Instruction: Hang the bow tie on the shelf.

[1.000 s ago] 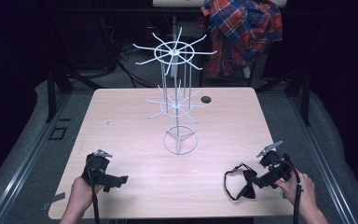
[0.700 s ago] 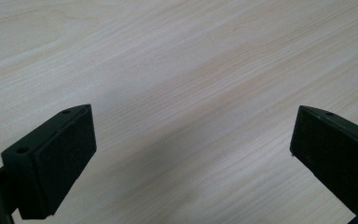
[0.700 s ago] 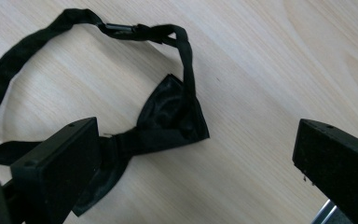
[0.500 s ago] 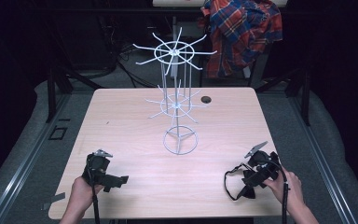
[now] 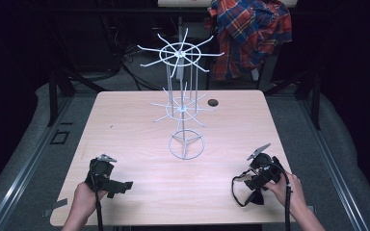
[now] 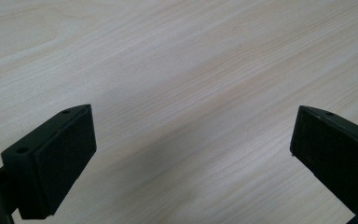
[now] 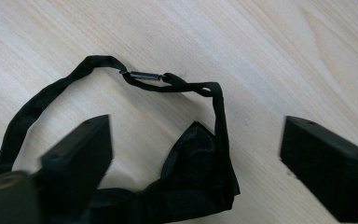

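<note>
The right tongs [image 5: 256,180] are held low and spread wide over the bow tie [image 7: 193,179], which lies on the worktop [image 5: 139,134] near of the rack [image 5: 183,110]. The left tongs [image 5: 118,185], also spread, are empty over bare worktop.

From where I stand, nothing here can be read: no words, labels, brands, numbers or signs.
</note>
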{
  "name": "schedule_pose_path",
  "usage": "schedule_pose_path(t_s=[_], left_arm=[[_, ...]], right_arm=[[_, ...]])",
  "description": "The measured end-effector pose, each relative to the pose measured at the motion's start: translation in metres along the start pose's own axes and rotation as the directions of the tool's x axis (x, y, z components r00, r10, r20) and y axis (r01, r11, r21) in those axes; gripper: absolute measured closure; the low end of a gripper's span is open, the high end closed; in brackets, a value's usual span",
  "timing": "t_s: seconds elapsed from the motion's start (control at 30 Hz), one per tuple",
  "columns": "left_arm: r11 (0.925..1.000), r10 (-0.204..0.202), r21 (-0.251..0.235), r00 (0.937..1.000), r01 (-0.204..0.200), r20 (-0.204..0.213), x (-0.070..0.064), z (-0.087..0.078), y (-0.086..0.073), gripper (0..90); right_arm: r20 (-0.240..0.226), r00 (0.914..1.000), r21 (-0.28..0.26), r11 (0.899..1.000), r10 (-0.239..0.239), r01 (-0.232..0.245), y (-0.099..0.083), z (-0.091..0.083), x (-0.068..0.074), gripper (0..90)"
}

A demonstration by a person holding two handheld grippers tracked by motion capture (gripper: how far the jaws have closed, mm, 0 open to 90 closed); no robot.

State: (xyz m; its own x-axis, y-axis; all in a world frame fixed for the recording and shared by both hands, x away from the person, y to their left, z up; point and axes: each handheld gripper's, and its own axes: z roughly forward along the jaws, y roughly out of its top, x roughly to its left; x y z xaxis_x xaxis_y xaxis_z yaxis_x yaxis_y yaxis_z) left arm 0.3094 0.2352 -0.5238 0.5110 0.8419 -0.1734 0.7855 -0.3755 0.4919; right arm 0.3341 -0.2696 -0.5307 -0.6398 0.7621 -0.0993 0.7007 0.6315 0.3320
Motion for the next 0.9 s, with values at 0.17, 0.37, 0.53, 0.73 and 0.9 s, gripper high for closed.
schedule_pose_path(t_s=[0.17, 0.37, 0.53, 0.73, 0.9], left_arm=[[1.0000, -0.001, -0.001, 1.0000, 0.001, -0.002, 0.000, 0.000, 0.000, 0.3], [1.0000, 0.000, 0.001, 1.0000, 0.000, -0.004, 0.000, 0.000, 0.000, 0.3], [1.0000, -0.001, -0.002, 1.0000, 0.001, -0.005, 0.000, 0.001, 0.000, 0.4], [1.0000, -0.001, -0.002, 1.0000, 0.001, -0.004, 0.000, 0.001, 0.000, 0.4], [1.0000, -0.003, -0.002, 1.0000, 0.003, -0.003, 0.000, 0.000, -0.001, 0.4]], right_arm=[[0.026, 0.9996, 0.011, 1.000, -0.012, 0.011, 0.004, 0.001, 0.002, 16.9], [0.026, 0.9978, 0.032, 0.998, -0.060, 0.060, 0.011, 0.007, 0.007, 25.5], [0.022, 0.9964, 0.042, 0.996, -0.081, 0.080, 0.018, 0.012, 0.010, 38.3], [0.037, 0.9961, 0.051, 0.996, -0.080, 0.078, 0.017, 0.015, 0.013, 57.8], [0.053, 0.9954, 0.063, 0.995, -0.080, 0.077, 0.017, 0.014, 0.011, 73.6]])
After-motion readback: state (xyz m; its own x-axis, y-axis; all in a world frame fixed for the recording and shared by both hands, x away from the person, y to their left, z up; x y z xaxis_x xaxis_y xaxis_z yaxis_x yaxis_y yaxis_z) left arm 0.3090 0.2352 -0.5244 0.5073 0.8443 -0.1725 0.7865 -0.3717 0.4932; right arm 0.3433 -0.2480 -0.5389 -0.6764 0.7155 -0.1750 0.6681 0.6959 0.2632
